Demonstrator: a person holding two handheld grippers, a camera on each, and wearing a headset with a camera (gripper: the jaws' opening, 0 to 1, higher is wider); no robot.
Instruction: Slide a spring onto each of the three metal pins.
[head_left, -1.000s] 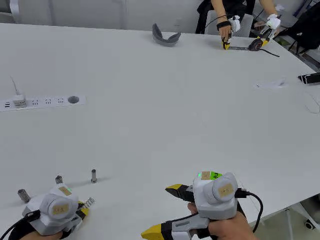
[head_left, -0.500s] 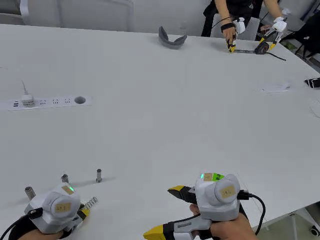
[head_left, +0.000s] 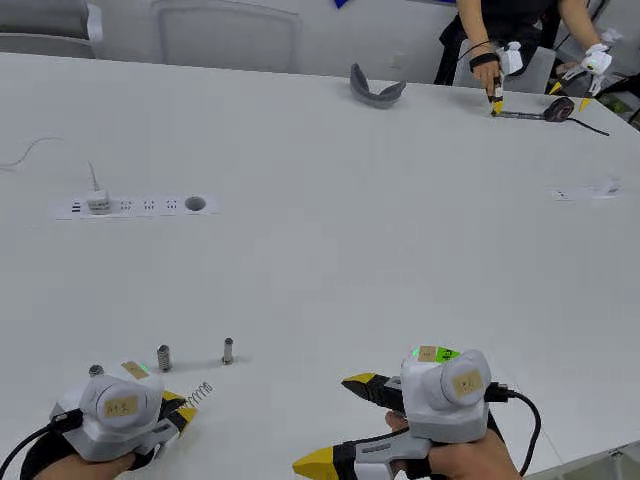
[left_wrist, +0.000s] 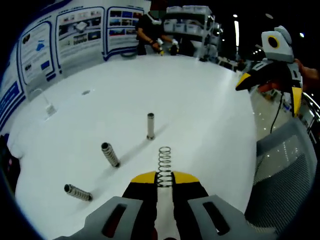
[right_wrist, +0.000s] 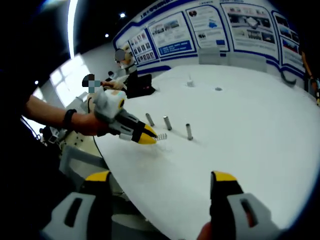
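**Left tongs clenched on a spring, right tongs spread wide**

In the left gripper view, the left gripper (left_wrist: 164, 178) has its yellow-tipped jaws pinched on the lowest coils of a spring (left_wrist: 164, 160). The spring sticks out from the tips at frame centre. Just above it a bare pin (left_wrist: 150, 126) stands upright on the white table (left_wrist: 210, 105). A coiled pin (left_wrist: 110, 154) sits left of centre and a second coiled pin (left_wrist: 77, 192) at lower left, both ribbed with wire and well apart from the held spring.

In its own view, the right gripper (right_wrist: 160, 177) has its jaws far apart along the bottom edge, with nothing between them.

Little of the writing can be read. In the head view, tan stickers (head_left: 120, 406) on top of both grippers carry marks too small to make out, and a green lit patch (head_left: 432, 353) glows on the right one. The blue-and-white posters (right_wrist: 220, 22) across the top of the right gripper view are also too blurred to read.

The head view adds a power strip (head_left: 135, 206) with a white plug at mid left, a grey curved object (head_left: 377, 90) at top centre, and another person (head_left: 510, 30) in the upper right corner. The right gripper view gives a side look at the left tongs, left of centre — the spring at their tip stops short of the row of three pins.
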